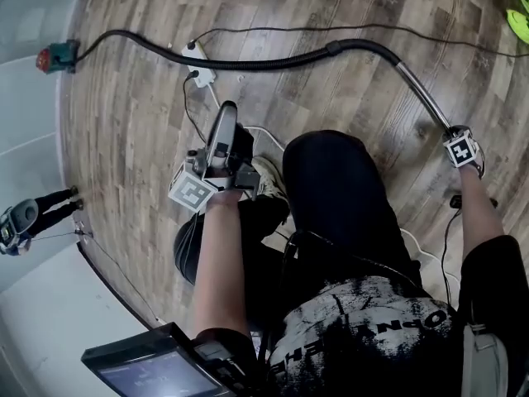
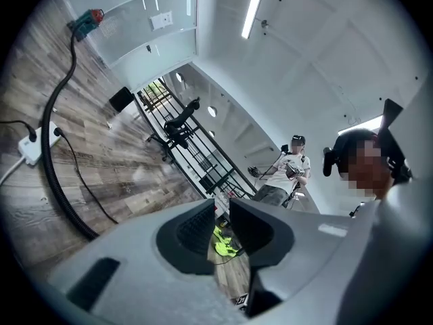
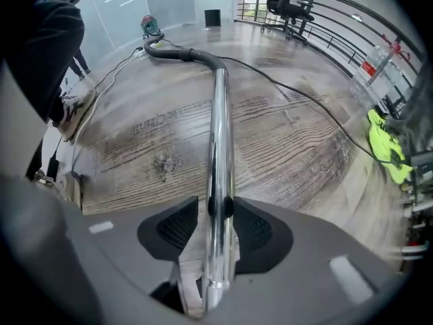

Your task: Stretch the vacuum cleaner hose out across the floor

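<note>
A black ribbed hose (image 1: 248, 60) runs over the wood floor from a red and teal vacuum cleaner (image 1: 56, 56) at the far left to a chrome tube (image 1: 421, 93). My right gripper (image 1: 452, 131) holds that tube's near end, lifted off the floor. In the right gripper view the tube (image 3: 219, 127) lies between the jaws of the right gripper (image 3: 220, 205), whose tips rest against its sides. The hose (image 3: 172, 55) bends away to the cleaner (image 3: 149, 24). My left gripper (image 1: 223, 110) points upward with nothing in it. Its jaws (image 2: 229, 212) stand slightly apart.
A white power strip (image 1: 198, 63) with plugged cables lies beside the hose. A thin black cable (image 1: 331, 30) crosses the floor beyond it. Yellow-green items (image 1: 517, 15) sit at the far right. A person (image 1: 33, 213) stands at the left by a glass wall (image 1: 25, 139).
</note>
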`<state>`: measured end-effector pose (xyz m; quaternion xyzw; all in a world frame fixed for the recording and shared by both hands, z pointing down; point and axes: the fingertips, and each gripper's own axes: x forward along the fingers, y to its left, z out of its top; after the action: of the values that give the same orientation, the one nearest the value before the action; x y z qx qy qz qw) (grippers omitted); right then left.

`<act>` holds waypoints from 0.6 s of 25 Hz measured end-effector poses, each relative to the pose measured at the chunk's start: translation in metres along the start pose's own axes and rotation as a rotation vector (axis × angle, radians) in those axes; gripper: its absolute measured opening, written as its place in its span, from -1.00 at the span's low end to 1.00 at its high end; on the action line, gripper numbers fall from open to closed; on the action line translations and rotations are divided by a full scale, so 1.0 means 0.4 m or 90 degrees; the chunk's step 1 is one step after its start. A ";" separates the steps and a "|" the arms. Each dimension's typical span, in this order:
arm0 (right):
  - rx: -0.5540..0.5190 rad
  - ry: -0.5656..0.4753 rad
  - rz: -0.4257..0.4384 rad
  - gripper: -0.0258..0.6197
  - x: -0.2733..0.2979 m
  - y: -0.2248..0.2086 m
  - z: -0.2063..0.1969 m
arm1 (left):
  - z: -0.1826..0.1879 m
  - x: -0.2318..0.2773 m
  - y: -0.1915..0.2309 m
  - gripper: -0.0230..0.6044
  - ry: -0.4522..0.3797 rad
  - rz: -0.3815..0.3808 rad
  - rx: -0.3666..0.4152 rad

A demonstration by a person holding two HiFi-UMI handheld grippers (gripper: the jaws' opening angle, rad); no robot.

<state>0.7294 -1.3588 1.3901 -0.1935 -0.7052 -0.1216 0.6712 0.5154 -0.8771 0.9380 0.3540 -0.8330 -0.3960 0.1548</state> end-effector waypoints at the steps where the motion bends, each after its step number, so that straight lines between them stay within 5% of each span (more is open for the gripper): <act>1: 0.002 -0.006 -0.002 -0.40 -0.001 0.002 0.003 | -0.003 -0.003 0.003 -0.70 0.002 0.000 -0.001; 7: -0.001 -0.007 -0.035 -0.63 -0.018 -0.009 0.008 | 0.003 -0.029 0.025 -0.70 -0.007 -0.010 -0.001; 9: -0.005 -0.020 -0.041 -0.87 -0.032 -0.011 0.020 | 0.004 -0.028 0.028 -0.70 -0.015 -0.006 0.001; 15: -0.016 -0.112 -0.018 -0.90 -0.014 0.025 0.148 | -0.016 -0.058 0.072 -0.86 -0.030 -0.006 0.018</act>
<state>0.6806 -1.3247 1.3794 -0.2014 -0.7626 -0.1225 0.6023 0.5214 -0.8515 0.9647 0.3504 -0.8404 -0.3931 0.1283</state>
